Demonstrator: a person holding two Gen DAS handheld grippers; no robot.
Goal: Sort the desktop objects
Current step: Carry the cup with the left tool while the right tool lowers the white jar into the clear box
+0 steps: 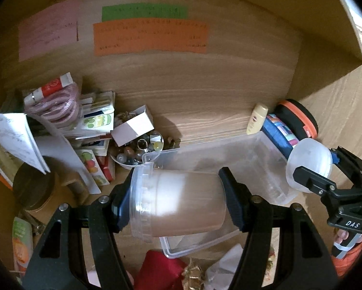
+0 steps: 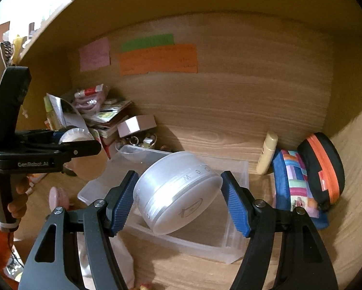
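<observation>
Left wrist: tool (image 1: 178,200) gripping jar (image 1: 178,205), sideways, mouth leftward

Left gripper (image 1: 177,201) is clamped across a clear plastic jar (image 1: 178,204), one pad at the rim end, the other at the base, jar lying sideways. Right gripper (image 2: 178,194) is squeezing the white screw lid (image 2: 177,192), tilted. Both are held up side by side, fingers pointing forward.
</observation>
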